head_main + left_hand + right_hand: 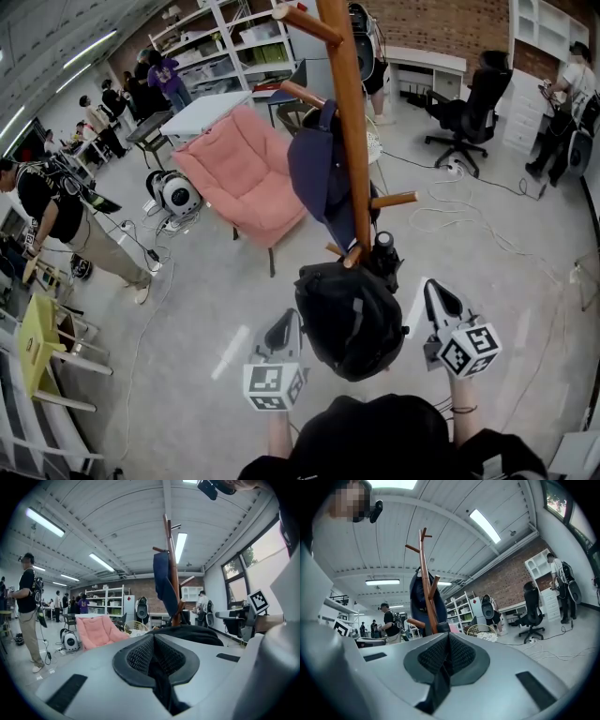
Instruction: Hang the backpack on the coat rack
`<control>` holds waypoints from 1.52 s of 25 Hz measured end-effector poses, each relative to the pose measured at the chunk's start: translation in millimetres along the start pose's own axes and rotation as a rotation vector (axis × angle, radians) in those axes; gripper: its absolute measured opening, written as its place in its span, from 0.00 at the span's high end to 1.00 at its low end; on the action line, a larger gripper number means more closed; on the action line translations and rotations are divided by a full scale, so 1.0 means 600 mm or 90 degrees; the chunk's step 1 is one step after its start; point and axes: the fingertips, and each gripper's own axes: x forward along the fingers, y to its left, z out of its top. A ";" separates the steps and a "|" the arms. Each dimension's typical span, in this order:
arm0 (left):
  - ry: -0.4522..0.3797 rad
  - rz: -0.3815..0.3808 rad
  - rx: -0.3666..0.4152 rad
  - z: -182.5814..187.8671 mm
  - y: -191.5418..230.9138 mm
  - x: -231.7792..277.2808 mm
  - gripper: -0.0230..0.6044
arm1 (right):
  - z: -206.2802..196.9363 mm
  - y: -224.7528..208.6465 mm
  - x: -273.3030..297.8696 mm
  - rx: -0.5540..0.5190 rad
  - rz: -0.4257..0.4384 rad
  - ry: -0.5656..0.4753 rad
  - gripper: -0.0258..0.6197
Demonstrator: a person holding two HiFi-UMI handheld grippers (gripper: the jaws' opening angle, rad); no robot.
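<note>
**Backpack (pixel 352 319) hanging low on the coat rack (pixel 349 112), tongs clenched on either side**

We are looking steeply down at the black backpack, which is hanging against the wooden pole of the coat rack. Its top is sitting right at one of the lowest pegs. From above we are not quite making out whether its loop is actually resting on that peg. A navy garment (pixel 319 178) is draping from a higher peg just above it.

We are holding the left tongs (pixel 289 323) just beside the backpack's left flank and the right tongs (pixel 431 291) just beside its right flank. In the left gripper view the jaws are pressing together with nothing between the pads, and the backpack's dark bulk is rising just beyond them. In the right gripper view the jaws are likewise clenched and empty, and they are pointing toward the pole and the navy garment.

Beyond the rack a pink chair (pixel 248 178) is sitting on the grey floor (pixel 206 319). An office chair (pixel 473 98) is standing further to the right, and white shelves (pixel 225 47) are lining the far end near a brick wall (pixel 441 23). Several people are standing about on the left side of the room.
</note>
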 end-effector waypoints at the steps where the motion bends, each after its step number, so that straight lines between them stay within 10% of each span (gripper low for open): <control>1: 0.000 -0.001 0.000 0.000 -0.001 0.001 0.93 | 0.000 -0.002 0.000 -0.001 -0.001 0.000 0.94; 38: 0.014 -0.003 0.017 -0.002 -0.001 0.029 0.93 | 0.004 -0.018 0.014 -0.146 -0.037 0.034 0.94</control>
